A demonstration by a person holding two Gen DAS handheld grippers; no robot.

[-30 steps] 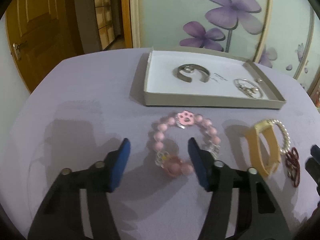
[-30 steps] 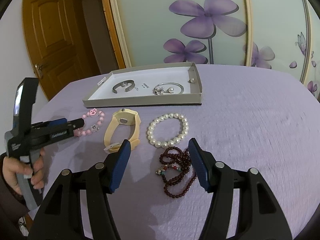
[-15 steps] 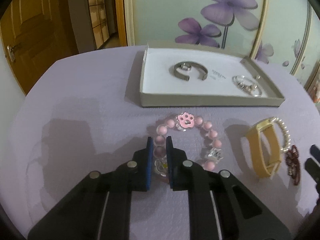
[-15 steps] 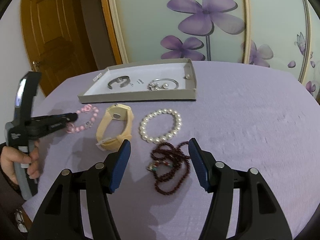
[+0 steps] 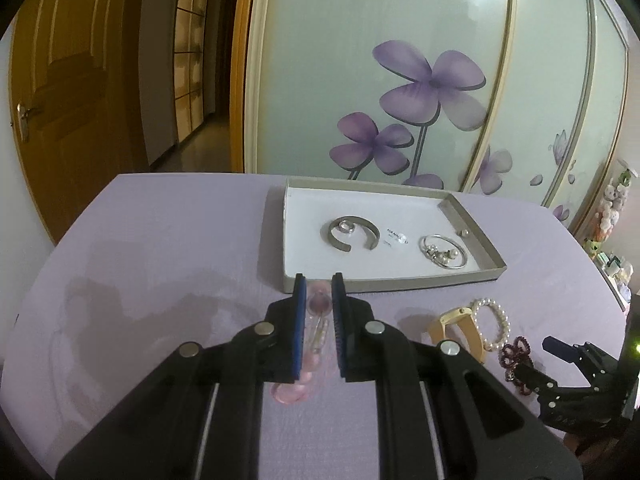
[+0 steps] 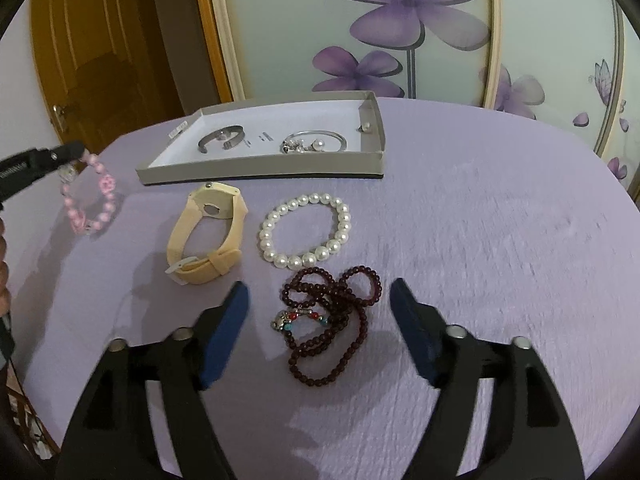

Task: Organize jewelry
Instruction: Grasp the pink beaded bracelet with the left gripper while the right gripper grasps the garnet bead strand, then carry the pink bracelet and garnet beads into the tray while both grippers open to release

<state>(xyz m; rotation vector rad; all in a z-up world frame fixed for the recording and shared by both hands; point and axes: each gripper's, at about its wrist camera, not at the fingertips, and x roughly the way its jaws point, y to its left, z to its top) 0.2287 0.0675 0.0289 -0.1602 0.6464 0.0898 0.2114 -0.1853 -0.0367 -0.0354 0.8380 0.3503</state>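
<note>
Our left gripper (image 5: 319, 294) has its jaws pinched on the pink bead bracelet (image 6: 91, 199), which hangs off the table from the gripper tip, its loop drooping below with the paw charm showing in the right wrist view. We judge it light and limp: an elastic string of smooth round beads that can roll between the pads, so a hold across one bead, as now, seems right, and the dangling loop may swing or snag. Just beyond the left gripper lies the grey tray (image 5: 476, 276), whose near wall stands between the bracelet and the white floor inside; the loop must clear it. In the tray already lie a silver cuff (image 5: 352, 232) at the left and a thin silver bangle (image 5: 444, 251) at the right, so free space is in the middle and near corners. Our right gripper (image 6: 320, 312) has just been opening and stands wide, its jaws to either side of the dark red bead strand (image 6: 332, 320), not pressing it. Farther off on the purple table (image 6: 500, 240) lie the pearl bracelet (image 6: 306, 230) and, to its left, the beige watch (image 6: 208, 236).
</note>
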